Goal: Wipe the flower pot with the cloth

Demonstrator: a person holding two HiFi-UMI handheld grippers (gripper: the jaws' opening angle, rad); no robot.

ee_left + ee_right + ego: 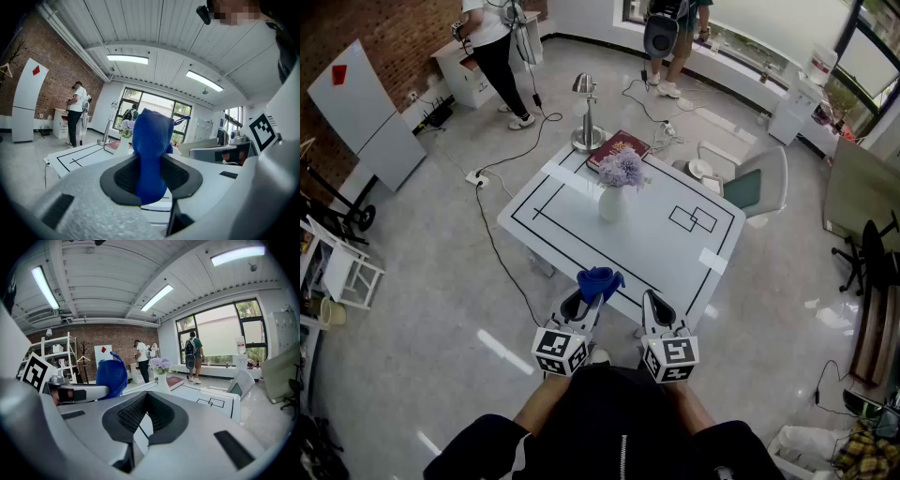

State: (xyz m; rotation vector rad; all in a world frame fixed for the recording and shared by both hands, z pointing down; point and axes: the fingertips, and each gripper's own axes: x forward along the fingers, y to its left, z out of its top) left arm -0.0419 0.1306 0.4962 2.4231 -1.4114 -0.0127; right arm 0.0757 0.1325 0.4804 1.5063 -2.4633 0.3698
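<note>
A white flower pot [610, 202] with purple flowers [622, 168] stands upright near the middle of the white table [675, 246]; it also shows far off as the pot [162, 380] in the right gripper view. My left gripper [585, 301] is shut on a blue cloth [598, 280], which sticks up between its jaws as the cloth [150, 154]. My right gripper [655, 310] is shut with nothing in it, the jaws meeting at the gripper [146, 416]. Both grippers hover at the table's near edge, well short of the pot.
A red book [619, 146] and a silver desk lamp [586, 117] sit at the table's far side. A white chair [754, 182] stands at the right. Cables [492, 225] run over the floor at left. Two persons [497, 52] stand at the back.
</note>
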